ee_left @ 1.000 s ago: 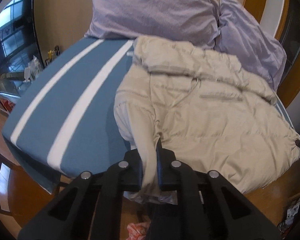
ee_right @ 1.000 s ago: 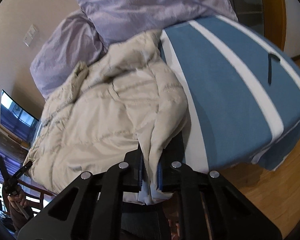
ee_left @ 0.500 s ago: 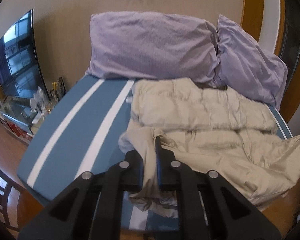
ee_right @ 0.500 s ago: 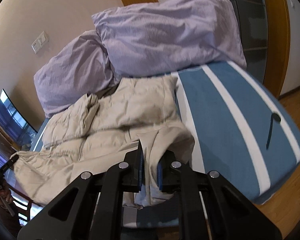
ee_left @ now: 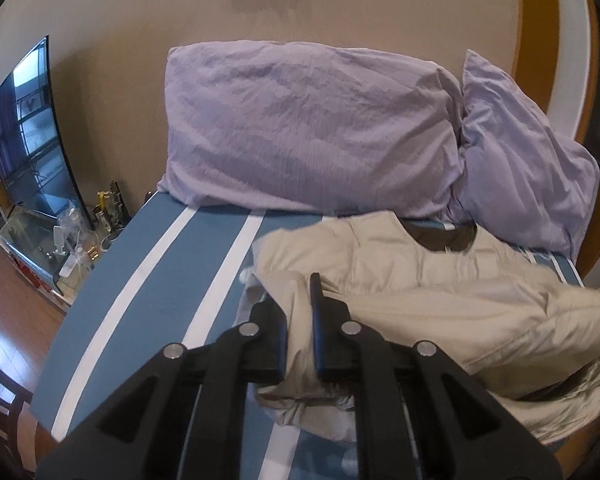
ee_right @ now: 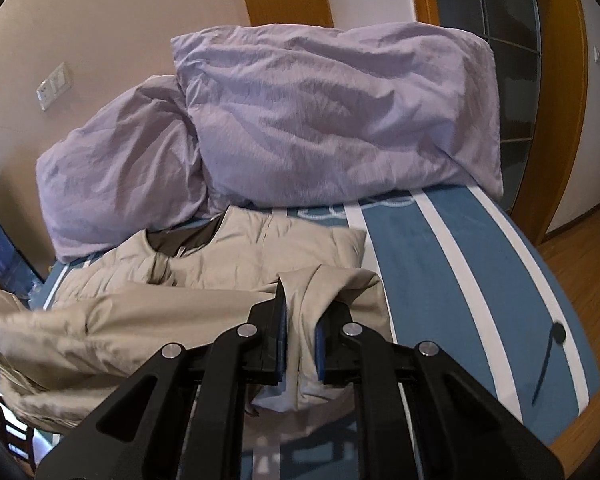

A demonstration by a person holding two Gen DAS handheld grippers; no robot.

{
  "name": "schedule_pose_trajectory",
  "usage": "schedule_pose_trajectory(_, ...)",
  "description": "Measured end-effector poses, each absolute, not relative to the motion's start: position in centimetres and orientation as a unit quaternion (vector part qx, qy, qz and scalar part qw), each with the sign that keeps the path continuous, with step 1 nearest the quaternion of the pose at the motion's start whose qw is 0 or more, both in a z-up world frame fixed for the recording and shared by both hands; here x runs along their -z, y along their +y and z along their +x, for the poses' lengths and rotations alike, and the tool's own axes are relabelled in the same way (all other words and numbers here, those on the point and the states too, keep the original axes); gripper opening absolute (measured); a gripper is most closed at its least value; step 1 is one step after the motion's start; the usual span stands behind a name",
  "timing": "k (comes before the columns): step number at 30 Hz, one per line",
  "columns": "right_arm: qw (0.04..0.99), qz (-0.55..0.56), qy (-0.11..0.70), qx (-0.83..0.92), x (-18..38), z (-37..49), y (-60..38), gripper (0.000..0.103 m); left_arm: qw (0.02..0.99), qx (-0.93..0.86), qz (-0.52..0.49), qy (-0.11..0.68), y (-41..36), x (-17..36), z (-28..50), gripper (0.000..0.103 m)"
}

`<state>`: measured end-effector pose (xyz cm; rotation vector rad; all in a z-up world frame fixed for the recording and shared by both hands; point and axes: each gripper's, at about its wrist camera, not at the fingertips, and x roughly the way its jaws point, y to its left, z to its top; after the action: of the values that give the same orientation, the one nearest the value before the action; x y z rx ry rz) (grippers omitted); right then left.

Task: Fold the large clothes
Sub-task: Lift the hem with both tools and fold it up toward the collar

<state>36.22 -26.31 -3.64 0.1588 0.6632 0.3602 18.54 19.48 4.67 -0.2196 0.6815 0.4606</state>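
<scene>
Blue striped bed (ee_left: 168, 280), two pillows (ee_left: 308, 128) at wall; your left tool (ee_left: 300, 312) and right tool (ee_right: 300, 316) pinching jacket (ee_left: 440, 292); strap (ee_right: 548, 360) lies right.

Bed (ee_left: 168, 280) covered in blue with white stripes. Two lilac pillows (ee_left: 308, 128) propped at its head against the wall. Beige padded jacket (ee_left: 440, 280) spread across the cover just below them. Thin dark strap (ee_right: 546, 364) lying on the blue near the far edge.

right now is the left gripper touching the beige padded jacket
Touching. The left wrist view shows the left gripper shut on a fold of the beige padded jacket, fabric pinched between its fingers.
</scene>
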Motion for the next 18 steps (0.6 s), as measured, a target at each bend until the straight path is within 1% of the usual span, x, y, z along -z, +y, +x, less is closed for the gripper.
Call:
schedule_pose_trajectory(7,0.923,0.084,0.34,-0.16,4.4,42.9,-24.0,0.011,0.902,-0.233,-0.126,0.342,22.6,-3.5,24.6,0.01)
schedule_pose_trajectory(18,0.903,0.087,0.396,-0.142,9.3,51.3,-20.9,0.012,0.88,-0.249,-0.133,0.383,26.1,1.2,33.3,0.011)
